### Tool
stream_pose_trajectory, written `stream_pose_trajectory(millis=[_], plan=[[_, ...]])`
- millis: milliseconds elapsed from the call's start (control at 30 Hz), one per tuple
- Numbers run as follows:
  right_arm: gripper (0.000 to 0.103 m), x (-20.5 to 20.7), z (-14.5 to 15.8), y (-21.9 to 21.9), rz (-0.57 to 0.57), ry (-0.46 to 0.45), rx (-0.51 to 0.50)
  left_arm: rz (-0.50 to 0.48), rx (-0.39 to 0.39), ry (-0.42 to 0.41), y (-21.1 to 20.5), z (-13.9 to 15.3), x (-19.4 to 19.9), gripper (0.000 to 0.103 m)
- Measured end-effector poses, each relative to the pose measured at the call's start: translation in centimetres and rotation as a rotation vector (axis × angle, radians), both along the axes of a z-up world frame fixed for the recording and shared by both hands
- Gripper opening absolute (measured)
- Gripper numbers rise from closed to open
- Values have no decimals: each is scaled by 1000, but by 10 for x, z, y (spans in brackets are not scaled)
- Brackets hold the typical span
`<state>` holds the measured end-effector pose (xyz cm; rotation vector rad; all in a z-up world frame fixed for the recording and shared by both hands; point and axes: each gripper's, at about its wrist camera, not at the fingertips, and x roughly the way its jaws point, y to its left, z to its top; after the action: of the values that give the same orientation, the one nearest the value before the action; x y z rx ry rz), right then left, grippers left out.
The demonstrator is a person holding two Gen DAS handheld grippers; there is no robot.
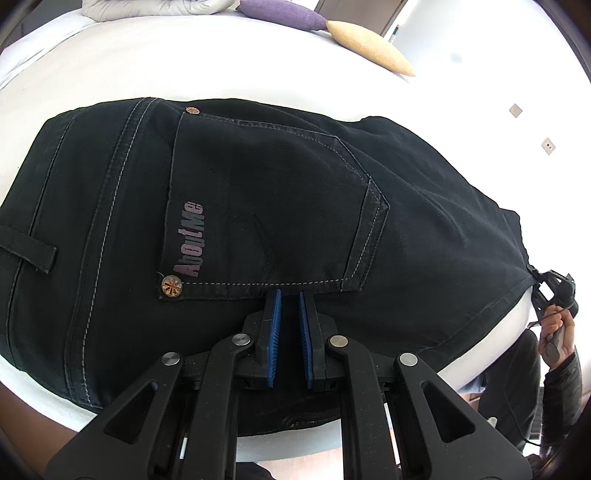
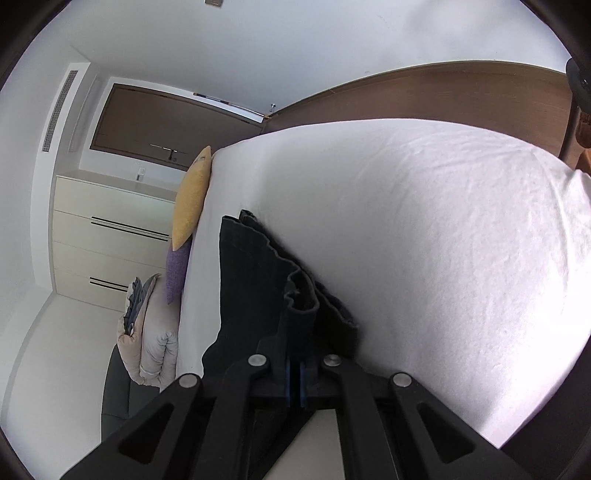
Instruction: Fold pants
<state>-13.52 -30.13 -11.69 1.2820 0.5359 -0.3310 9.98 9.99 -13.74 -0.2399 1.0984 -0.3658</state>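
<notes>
The black denim pants spread across most of the near side of the white sheeted bed, leaving a bare strip of sheet beyond them. Past that strip, a purple cushion, a yellow oval cushion and a rumpled grey duvet line the far edge. In the right wrist view a wide stretch of open sheet lies to the right of the pants' bunched edge, bounded by a brown wooden headboard; a cream drawer chest stands off the bed's left side
</notes>
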Motion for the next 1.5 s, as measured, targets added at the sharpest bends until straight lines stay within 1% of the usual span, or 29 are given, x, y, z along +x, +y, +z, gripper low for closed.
stream_pose_trajectory(millis=[167,300,367,400,433,467,500,533,600,667,700,733,800,900,933,1000,1033,1133,1233,1267,1300,1333,1367,1400,1433,1467,1500], plan=[[0,-1,-1,-4,6,-1,21,9,-26,-8,9,0,-3,10],[3,0,7,-2,13,23,-26,15,-36,-19,14,3,-7,10],[7,-5,15,-5,-19,36,-65,17,-35,-28,16,5,-10,10],[10,-9,20,-9,-45,41,-84,18,-35,-32,18,6,-11,10],[26,-16,27,-13,-86,67,-117,20,-36,-35,19,7,-13,10],[47,-26,37,-17,-129,84,-153,24,-38,-37,21,8,-14,10],[52,-33,45,-19,-147,80,-175,28,-37,-38,22,10,-15,10],[53,-37,54,-20,-128,64,-192,32,-33,-42,22,12,-16,10],[53,-34,69,-13,-23,27,-182,26,-26,-56,19,19,-19,10],[53,-27,78,6,78,-38,-132,18,-41,-82,13,29,-22,10],[53,-19,82,20,142,-66,-109,12,-49,-95,9,33,-23,10],[52,-6,83,44,234,-90,-73,-1,-62,-108,3,39,-23,10],[52,17,81,83,370,-117,3,-41,-86,-125,-13,47,-21,10],[52,49,57,142,518,-124,173,-109,-86,-126,-37,47,-17,10],[52,61,44,165,576,-104,225,-126,-86,-125,-44,45,-17,10],[52,74,28,195,644,-48,255,-144,-81,-104,-55,37,-14,10],[52,79,23,206,669,-37,262,-149,-83,-90,-58,33,-13,10],[52,97,21,219,706,-48,227,-172,-82,-49,-68,16,-15,10],[52,104,9,218,700,10,232,-176,-71,-52,-67,9,-23,10],[48,106,4,218,710,37,217,-180,-70,-49,-67,7,-23,10],[40,106,1,219,721,70,187,-185,-67,-48,-67,0,-24,10],[19,104,-3,221,733,115,143,-193,-63,-48,-67,-2,-27,10],[1,101,-7,220,732,147,129,-200,-57,-49,-66,-4,-31,10],[0,96,-12,212,723,163,147,-207,-50,-49,-65,-5,-35,10],[0,91,-16,206,714,155,189,-212,-44,-49,-64,-5,-38,10],[0,91,-19,205,712,156,201,-218,-37,-50,-63,-4,-41,10],[0,92,-19,205,714,154,193,-220,-31,-51,-63,-2,-43,10]])
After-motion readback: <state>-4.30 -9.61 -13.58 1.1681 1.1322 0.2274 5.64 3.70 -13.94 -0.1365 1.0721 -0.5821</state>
